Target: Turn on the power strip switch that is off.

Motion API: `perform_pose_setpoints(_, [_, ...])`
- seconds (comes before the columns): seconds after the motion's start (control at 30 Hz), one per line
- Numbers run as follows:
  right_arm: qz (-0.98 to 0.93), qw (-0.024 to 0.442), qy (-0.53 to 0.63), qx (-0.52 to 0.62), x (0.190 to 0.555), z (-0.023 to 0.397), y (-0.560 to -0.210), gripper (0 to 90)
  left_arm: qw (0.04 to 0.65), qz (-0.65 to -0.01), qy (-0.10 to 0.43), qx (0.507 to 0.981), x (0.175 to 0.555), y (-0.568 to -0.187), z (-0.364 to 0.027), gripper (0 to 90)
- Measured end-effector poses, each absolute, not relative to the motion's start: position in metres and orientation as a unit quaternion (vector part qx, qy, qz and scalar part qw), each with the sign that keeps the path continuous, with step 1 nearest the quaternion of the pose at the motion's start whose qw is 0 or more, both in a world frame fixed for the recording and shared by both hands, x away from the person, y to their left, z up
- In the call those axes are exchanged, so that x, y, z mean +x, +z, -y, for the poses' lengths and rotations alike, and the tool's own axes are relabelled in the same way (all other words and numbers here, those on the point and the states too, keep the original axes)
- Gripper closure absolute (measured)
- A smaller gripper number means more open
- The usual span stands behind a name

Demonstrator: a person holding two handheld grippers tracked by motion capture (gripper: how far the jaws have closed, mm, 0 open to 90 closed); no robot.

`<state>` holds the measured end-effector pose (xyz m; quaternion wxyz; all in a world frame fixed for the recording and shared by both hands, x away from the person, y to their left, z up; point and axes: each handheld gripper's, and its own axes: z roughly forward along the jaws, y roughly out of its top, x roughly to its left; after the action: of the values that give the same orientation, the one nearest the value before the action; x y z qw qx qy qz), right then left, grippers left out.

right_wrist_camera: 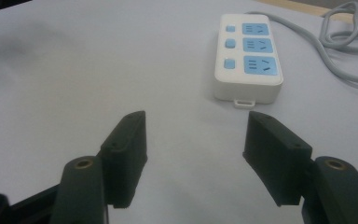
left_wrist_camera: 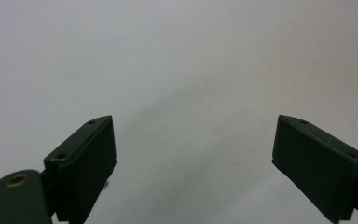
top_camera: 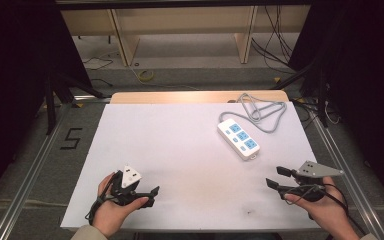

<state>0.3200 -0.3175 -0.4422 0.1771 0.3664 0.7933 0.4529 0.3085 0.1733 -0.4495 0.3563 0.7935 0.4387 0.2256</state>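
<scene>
Both hands hold their grippers low at the near edge, left gripper and right gripper with jaws spread and empty; the power strip at two o'clock on the white surface could skid if nudged, its looped cable snagging a jaw.

lab test rig, aluminium frame rails, black curtains, loose floor cables

Bright, even overhead light on the table; dark surroundings, soft focus.
</scene>
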Motion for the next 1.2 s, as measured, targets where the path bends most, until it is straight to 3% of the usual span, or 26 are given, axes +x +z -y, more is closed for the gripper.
perform_pose_setpoints(0.13, [-0.795, 0.183, 0.448, 0.365, 0.320, 0.316, -0.439, 49.6, 0.356, -0.438, 0.232, 0.793, 0.309, -0.449, -0.173, 14.1])
perform_pose_setpoints(0.3, [-0.797, 0.207, 0.436, 0.363, 0.322, 0.314, -0.433, 76.5, 0.356, -0.442, 0.236, 0.789, 0.309, -0.448, -0.173, 14.7])
perform_pose_setpoints(0.47, [-0.799, 0.219, 0.421, 0.369, 0.333, 0.311, -0.431, 90.0, 0.359, -0.445, 0.234, 0.786, 0.309, -0.449, -0.174, 15.0])
perform_pose_setpoints(1.2, [-0.811, 0.228, 0.384, 0.378, 0.397, 0.275, -0.427, 90.0, 0.358, -0.439, 0.230, 0.791, 0.311, -0.450, -0.168, 15.3])
